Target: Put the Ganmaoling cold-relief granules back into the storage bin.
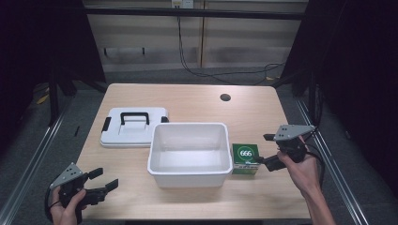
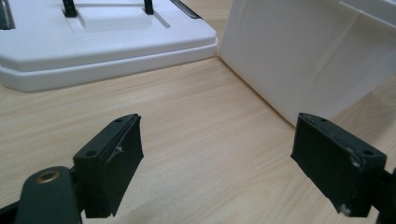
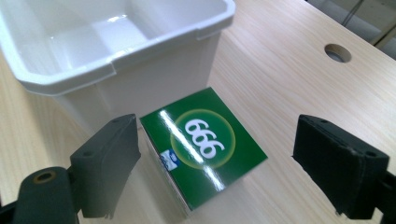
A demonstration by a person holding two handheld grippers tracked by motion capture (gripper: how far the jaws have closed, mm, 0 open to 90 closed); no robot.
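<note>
Presumably light, stiff and glossy, the green box (image 3: 203,144) sits on the surface between the wide-spread right fingers (image 3: 106,163), beside the white tub (image 3: 116,42); best gripped across its flat sides. Left fingers (image 2: 109,161) wide, empty.

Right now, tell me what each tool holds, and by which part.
Nothing. The left tool is open over bare table; the right tool is open around the green box.

Bare table (image 1: 141,197) before the left claw (image 1: 102,182); green box (image 1: 245,158) tight against the white bin (image 1: 189,166).
</note>
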